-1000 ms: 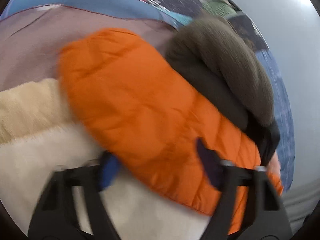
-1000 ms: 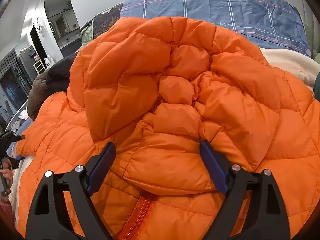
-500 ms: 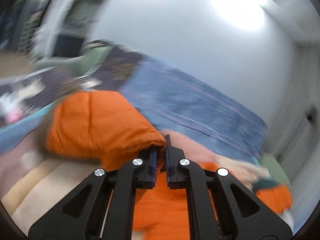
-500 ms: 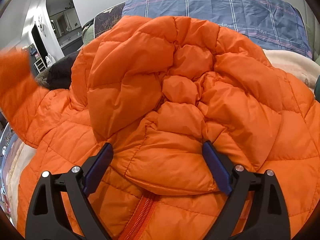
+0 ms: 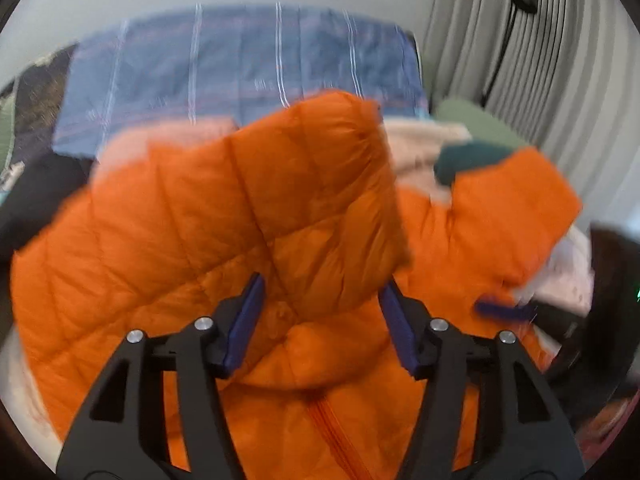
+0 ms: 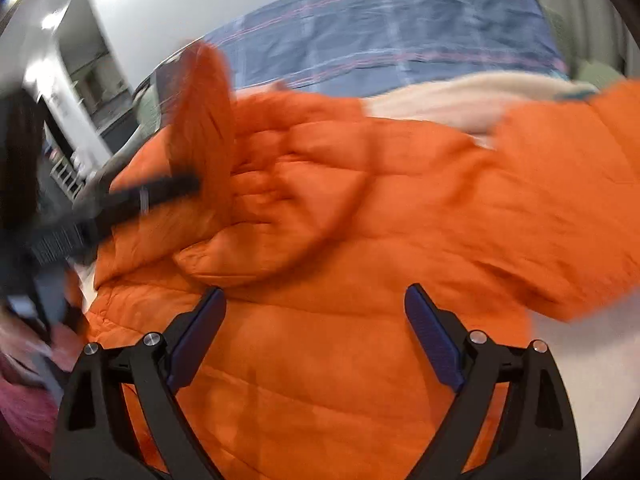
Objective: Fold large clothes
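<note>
Bedding [image 5: 240, 64] lies under the jacket [image 5: 168, 240]: one sleeve [image 5: 320, 184] flipped across, loose between the just-opened left gripper [image 5: 320, 320]; right gripper [image 6: 316, 340] gapes empty; other sleeve unfolded.

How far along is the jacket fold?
Early. Done: one sleeve of the orange jacket has been swung in over the chest. In hand: nothing; the left gripper has just been opening with that sleeve loose between its jaws, and the right gripper is open above the front. Left: the other sleeve and folding the body.
</note>
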The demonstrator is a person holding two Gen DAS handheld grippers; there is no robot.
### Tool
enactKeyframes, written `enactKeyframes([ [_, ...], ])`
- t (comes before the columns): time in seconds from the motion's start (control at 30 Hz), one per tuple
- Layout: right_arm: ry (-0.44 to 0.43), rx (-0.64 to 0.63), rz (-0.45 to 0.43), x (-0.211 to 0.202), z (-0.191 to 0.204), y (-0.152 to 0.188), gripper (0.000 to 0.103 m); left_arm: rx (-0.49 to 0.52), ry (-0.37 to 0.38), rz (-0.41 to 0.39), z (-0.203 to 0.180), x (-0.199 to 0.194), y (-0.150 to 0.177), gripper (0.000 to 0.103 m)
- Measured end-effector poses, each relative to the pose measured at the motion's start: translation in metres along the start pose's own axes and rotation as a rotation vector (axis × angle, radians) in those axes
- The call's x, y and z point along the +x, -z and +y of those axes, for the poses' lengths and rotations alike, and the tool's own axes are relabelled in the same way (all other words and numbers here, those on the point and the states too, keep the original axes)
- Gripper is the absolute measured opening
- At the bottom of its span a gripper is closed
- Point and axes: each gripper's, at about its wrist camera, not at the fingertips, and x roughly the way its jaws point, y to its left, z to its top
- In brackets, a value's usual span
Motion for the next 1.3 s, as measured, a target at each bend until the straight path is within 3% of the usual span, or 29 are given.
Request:
enactKeyframes([
  [0.1, -0.02, 0.043, 0.002, -0.006, -0.015, -0.002, 0.091, 0.004, 0.007, 0.012, 0.003, -0.004, 0.009, 0.067],
  [0.23, -0.084, 0.03, -0.035, -0.006, -0.006, -0.019, 0.091, 0.048, -0.084, -0.037, 0.019, -0.037, 0.021, 0.073],
  [0.37, -0.146, 0.016, -0.067, 0.01, 0.003, -0.051, 0.088, 0.02, -0.151, -0.035, 0.043, -0.056, 0.029, 0.073],
  [0.43, -0.149, 0.019, -0.061, 0.025, 0.004, -0.069, 0.083, -0.013, -0.172, -0.025, 0.057, -0.063, 0.033, 0.073],
  [0.63, -0.095, 0.02, -0.002, 0.086, 0.009, -0.108, 0.081, -0.084, -0.227, -0.026, 0.089, -0.083, 0.051, 0.073],
  [0.73, -0.162, 0.025, 0.033, 0.093, 0.017, -0.11, 0.004, -0.107, -0.263, -0.037, 0.103, -0.093, 0.056, 0.073],
  [0.87, -0.137, -0.041, -0.108, 0.031, 0.026, -0.105, 0.004, -0.146, -0.292, -0.06, 0.122, -0.106, 0.059, 0.073],
  [0.97, -0.081, -0.015, -0.142, -0.005, 0.009, -0.098, 0.003, -0.177, -0.306, -0.064, 0.134, -0.111, 0.064, 0.073],
  [1.1, 0.059, 0.03, -0.035, 0.001, -0.03, -0.074, 0.004, -0.177, -0.34, 0.0, 0.144, -0.092, 0.076, 0.073],
  [1.17, 0.083, 0.068, 0.061, 0.018, -0.048, -0.054, 0.013, -0.183, -0.374, 0.042, 0.149, -0.078, 0.082, 0.073],
  [1.23, 0.067, 0.096, 0.074, 0.023, -0.054, -0.044, 0.02, -0.205, -0.371, 0.056, 0.154, -0.073, 0.085, 0.067],
  [1.3, 0.059, 0.092, 0.032, 0.014, -0.052, -0.041, 0.025, -0.23, -0.361, 0.056, 0.16, -0.075, 0.084, 0.06],
])
